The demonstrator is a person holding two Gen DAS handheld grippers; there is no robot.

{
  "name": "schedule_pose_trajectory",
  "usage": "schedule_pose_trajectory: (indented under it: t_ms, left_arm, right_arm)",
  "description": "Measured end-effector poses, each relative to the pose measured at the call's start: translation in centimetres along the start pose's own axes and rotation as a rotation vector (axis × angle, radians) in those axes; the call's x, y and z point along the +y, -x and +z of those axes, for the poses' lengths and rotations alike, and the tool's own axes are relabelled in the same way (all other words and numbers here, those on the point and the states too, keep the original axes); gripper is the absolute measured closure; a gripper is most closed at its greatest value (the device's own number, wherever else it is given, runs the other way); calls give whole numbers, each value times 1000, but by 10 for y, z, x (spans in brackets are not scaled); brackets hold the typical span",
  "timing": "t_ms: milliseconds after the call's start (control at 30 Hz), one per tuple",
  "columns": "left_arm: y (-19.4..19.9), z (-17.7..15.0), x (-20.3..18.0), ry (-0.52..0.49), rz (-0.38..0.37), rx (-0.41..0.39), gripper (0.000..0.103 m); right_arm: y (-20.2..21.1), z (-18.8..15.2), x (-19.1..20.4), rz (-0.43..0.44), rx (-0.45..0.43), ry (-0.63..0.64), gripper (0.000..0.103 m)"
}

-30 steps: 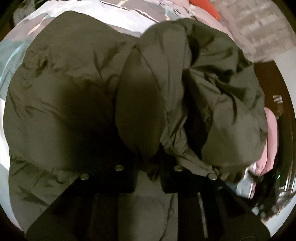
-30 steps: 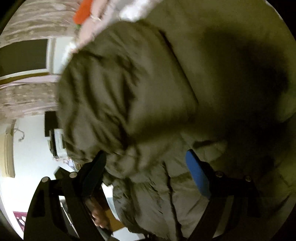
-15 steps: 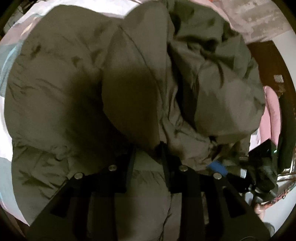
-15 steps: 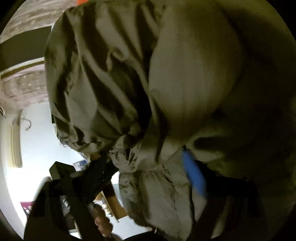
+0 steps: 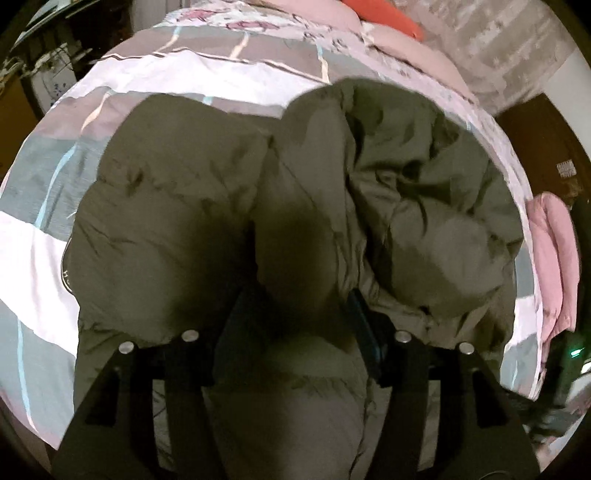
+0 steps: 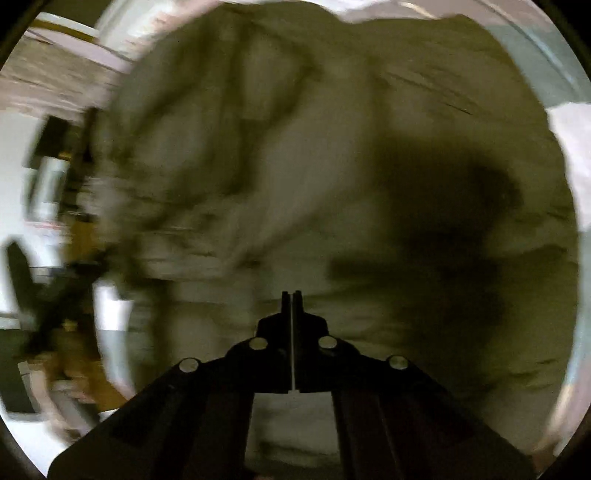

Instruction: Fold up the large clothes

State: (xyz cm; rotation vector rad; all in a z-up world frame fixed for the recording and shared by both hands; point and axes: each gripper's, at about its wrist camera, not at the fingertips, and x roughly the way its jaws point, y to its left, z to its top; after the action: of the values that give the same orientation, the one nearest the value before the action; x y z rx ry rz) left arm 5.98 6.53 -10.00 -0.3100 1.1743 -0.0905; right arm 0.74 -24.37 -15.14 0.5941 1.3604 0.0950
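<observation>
Left gripper (image 5: 295, 325) opening astride a fold of the olive jacket (image 5: 177, 221); right gripper (image 6: 291, 299) clenched empty at lower centre: the puffy, released fold may spring open.

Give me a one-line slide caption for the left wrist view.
Left tool opening above a bunched olive jacket on a striped bedspread.

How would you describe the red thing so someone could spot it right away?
Start at the bed with its striped grey, white and pink cover. Go past the olive jacket to the far end, by the pink bedding. The red item there is the only bright red-orange thing.
</observation>
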Motion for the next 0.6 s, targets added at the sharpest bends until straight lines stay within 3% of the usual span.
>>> schedule_pose_trajectory:
  t_ms: [67, 100, 133, 200, 267, 400, 467, 567, 600]
  left_arm:
    - [7, 3, 6, 8, -20, -17, 43]
    - [2, 4, -2, 6, -28, -32, 40]
    - [3, 3, -4, 2, -35, -45, 34]
    - [-1, 3, -18, -6, -57, -54, 26]
    - [-5, 5, -29, 11, -115, -45, 19]
    - [-20, 10, -44, 91, -315, 17, 2]
    - [-38, 10, -51, 140, -396, 100, 2]
    - [-58, 4, -51, 243, -428, 157, 2]
    - [-62, 3, -49, 272, -433, 150, 10]
  right_arm:
    - [10, 6, -6, 38, -31, -34, 100]
    - [17, 7, -10, 52, -51, -35, 91]
    - [26, 9, -5, 70, -81, -30, 61]
    - [36, 14, 0, 115, -112, -29, 12]
    - [39, 16, 15, 191, -112, -14, 11]
    - [35, 13, 27, 198, -62, 26, 11]
    - [30, 12, 29, 203, -35, 33, 11]
    - [27, 13, 29, 205, -7, 46, 11]
    - [25, 13, 31, 199, -6, 53, 11]
